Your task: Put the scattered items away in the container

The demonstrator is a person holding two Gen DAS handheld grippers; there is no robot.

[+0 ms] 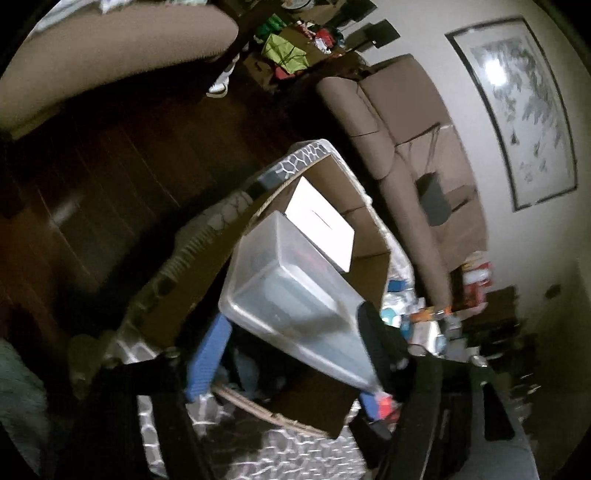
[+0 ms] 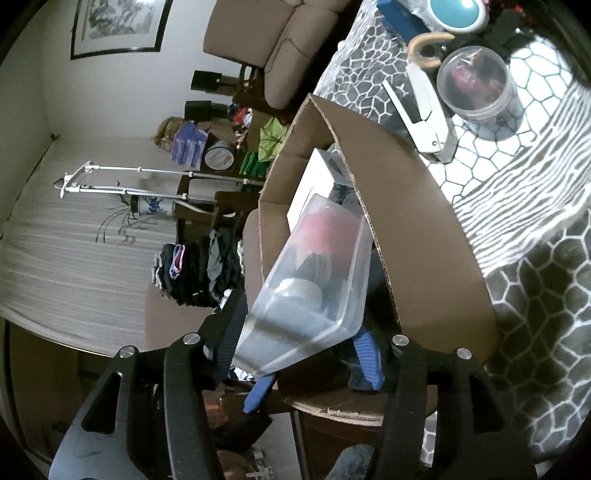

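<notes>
A clear plastic bin (image 1: 291, 291) with items inside is held tilted over an open cardboard box (image 1: 354, 206) on a patterned table. My left gripper (image 1: 291, 354) grips the bin's near end between its blue pads (image 1: 207, 358). My right gripper (image 2: 299, 354) grips the same bin (image 2: 314, 273) from the other end, its blue pads (image 2: 365, 358) on the rim. The bin holds a red thing (image 2: 325, 229) and grey rolls (image 2: 299, 291). A white box (image 1: 321, 221) lies inside the cardboard box (image 2: 406, 206).
On the patterned tablecloth (image 2: 517, 192) lie a clear round jar (image 2: 476, 85), a white tool (image 2: 428, 107), a teal-topped object (image 2: 461, 14) and a blue box (image 2: 399, 18). A brown sofa (image 1: 406, 129) and dark floor (image 1: 110, 166) lie beyond the table.
</notes>
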